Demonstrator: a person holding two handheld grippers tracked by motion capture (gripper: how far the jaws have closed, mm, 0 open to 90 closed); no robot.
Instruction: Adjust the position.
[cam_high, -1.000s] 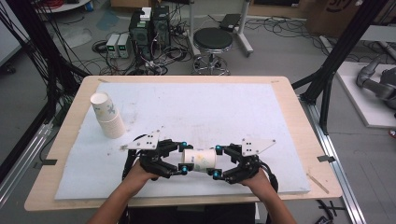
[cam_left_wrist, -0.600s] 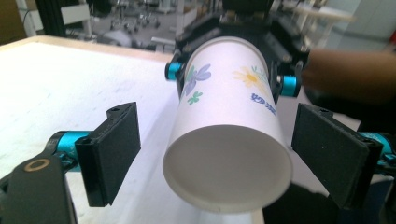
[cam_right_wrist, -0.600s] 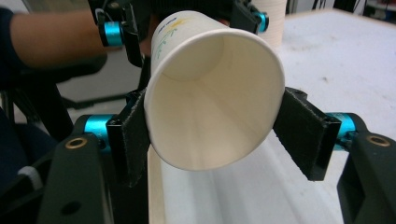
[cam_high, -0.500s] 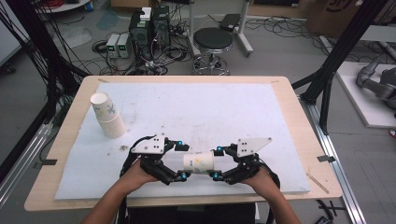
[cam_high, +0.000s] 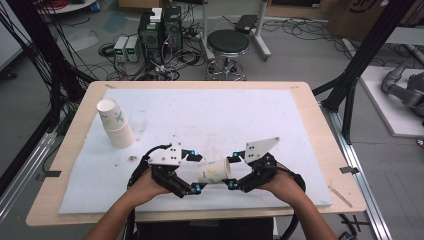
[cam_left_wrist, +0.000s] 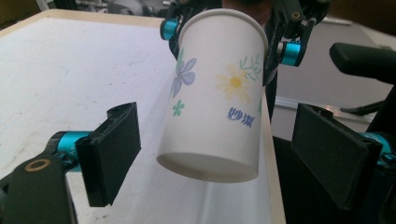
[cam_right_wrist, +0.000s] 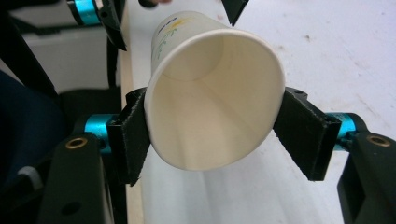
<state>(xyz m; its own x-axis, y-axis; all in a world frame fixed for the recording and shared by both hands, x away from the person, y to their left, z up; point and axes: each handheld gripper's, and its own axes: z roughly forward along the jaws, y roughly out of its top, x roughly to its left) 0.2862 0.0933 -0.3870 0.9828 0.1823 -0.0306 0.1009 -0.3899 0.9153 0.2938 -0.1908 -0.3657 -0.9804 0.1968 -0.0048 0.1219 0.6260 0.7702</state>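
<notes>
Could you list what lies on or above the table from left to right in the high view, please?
Stack of paper cups → left gripper, jaws open → flowered paper cup held off the table → right gripper, shut on that cup's rim end.

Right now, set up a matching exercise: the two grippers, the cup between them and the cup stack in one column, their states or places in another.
1. left gripper
2. right gripper
3. flowered paper cup
4. stack of paper cups

A. lying tilted at the table's far left
B. jaws open, pads clear of the cup
C. clamped at its rim, held off the table
D. shut on the cup

Pairs: 1-B, 2-D, 3-C, 4-A
</notes>
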